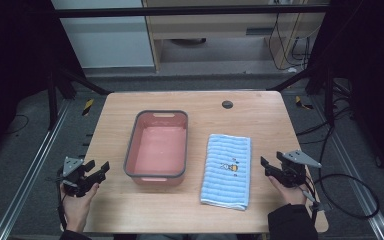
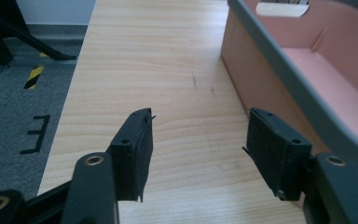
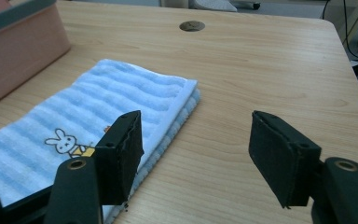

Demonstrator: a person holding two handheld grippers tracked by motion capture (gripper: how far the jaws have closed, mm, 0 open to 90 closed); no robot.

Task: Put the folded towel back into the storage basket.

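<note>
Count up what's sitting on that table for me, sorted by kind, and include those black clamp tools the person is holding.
Pink tub: 1
Blue striped towel: 1
Hand-held grippers: 2, the left gripper and the right gripper, both with fingers spread open and empty
Total: 4

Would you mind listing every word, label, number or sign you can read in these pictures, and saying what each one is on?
"E": a black mark on the grey floor left of the table, reading as that letter in the left gripper view; its meaning is unclear.
The blue striped towel carries a small rabbit picture, with no lettering that I can make out.
The pink basin shows no text.
</note>
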